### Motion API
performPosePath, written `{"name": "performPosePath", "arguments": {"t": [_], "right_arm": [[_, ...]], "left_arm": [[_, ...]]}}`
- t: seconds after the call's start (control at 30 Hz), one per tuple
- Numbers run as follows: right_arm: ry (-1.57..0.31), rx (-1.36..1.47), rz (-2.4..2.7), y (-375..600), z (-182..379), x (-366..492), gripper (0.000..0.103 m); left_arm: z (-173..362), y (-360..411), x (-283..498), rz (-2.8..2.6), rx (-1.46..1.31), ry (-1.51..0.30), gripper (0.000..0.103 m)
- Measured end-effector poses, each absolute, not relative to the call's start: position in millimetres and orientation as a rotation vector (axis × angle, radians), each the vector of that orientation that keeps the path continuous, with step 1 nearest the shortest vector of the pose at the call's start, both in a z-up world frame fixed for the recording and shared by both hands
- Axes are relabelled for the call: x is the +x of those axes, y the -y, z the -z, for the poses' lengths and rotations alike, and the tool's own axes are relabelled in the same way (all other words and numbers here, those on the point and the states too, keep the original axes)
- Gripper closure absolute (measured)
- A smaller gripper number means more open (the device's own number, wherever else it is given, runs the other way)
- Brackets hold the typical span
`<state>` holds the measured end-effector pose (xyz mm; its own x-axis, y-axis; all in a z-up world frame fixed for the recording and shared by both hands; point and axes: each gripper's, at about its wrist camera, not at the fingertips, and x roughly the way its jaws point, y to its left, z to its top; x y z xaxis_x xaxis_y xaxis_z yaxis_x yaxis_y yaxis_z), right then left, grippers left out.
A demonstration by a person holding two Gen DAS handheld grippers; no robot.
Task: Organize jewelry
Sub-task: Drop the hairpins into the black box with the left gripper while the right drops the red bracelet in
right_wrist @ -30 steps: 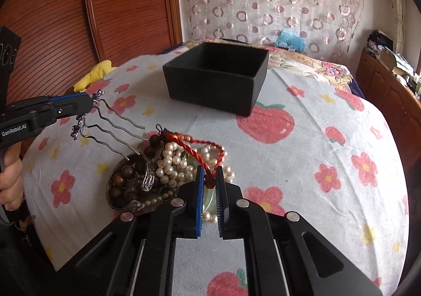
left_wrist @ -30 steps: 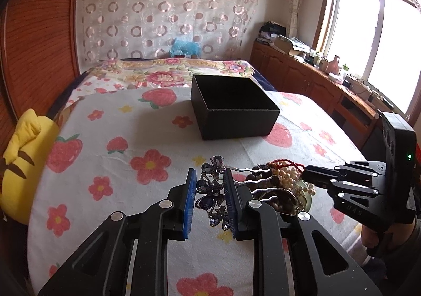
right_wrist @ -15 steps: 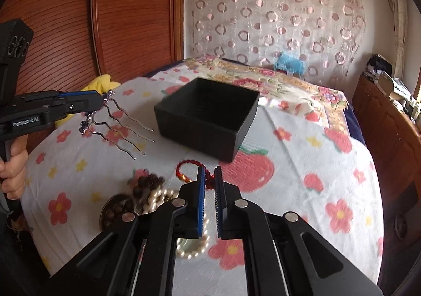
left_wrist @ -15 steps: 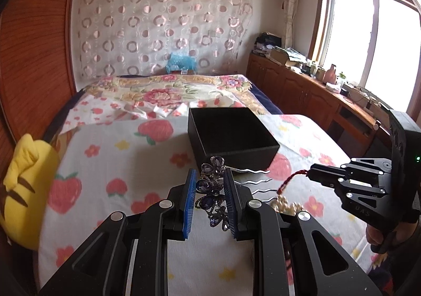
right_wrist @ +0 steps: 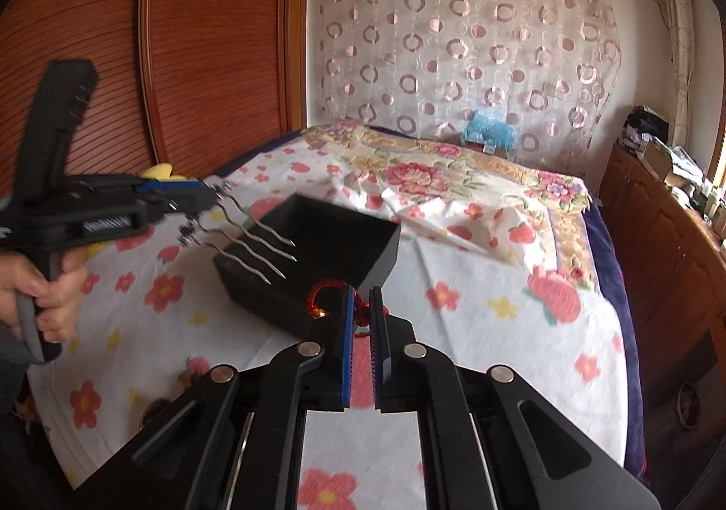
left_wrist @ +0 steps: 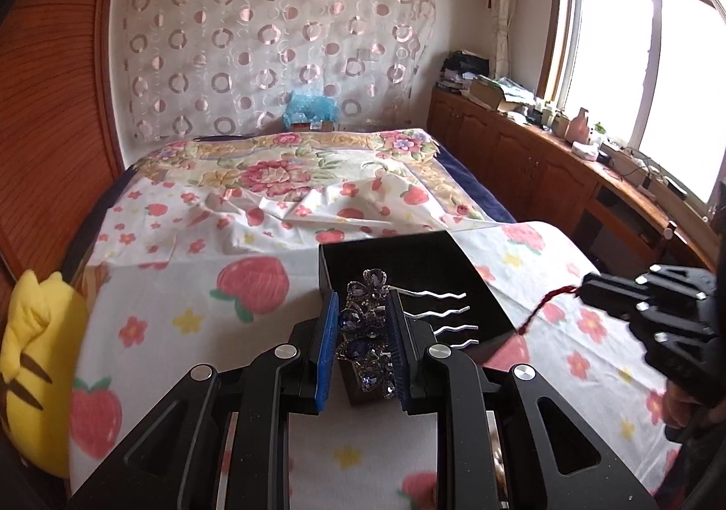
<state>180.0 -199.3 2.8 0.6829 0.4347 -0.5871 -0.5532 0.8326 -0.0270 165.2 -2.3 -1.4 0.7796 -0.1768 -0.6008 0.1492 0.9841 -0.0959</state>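
Left claw (left_wrist: 361, 344) grips the jewelled hair comb (left_wrist: 368, 331) by its ornate head, prongs over the open black box (left_wrist: 404, 258), likely so it drops straight in. Right claw (right_wrist: 360, 344) pinches the red cord bracelet (right_wrist: 324, 299) just before the box's near wall. The box sits on the strawberry-print bedsheet (left_wrist: 181, 283); each claw crowds the other's approach.
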Motion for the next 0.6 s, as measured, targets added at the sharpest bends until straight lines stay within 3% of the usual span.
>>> {"name": "performPosePath", "arguments": {"t": [0.33,0.4,0.43,0.6], "right_arm": [[-0.595,-0.207,-0.637,174,-8,213,0.096],[-0.611,-0.212,-0.655,167,-2,218,0.096],[-0.619,-0.215,-0.662,163,1,221,0.096],[-0.665,-0.229,-0.683,146,15,234,0.096]], "left_arm": [[26,18,208,0.204,-0.014,-0.738,0.082],[27,16,210,0.208,-0.020,-0.740,0.067],[26,14,209,0.213,-0.026,-0.730,0.064],[18,3,203,0.192,-0.033,-0.711,0.063]]}}
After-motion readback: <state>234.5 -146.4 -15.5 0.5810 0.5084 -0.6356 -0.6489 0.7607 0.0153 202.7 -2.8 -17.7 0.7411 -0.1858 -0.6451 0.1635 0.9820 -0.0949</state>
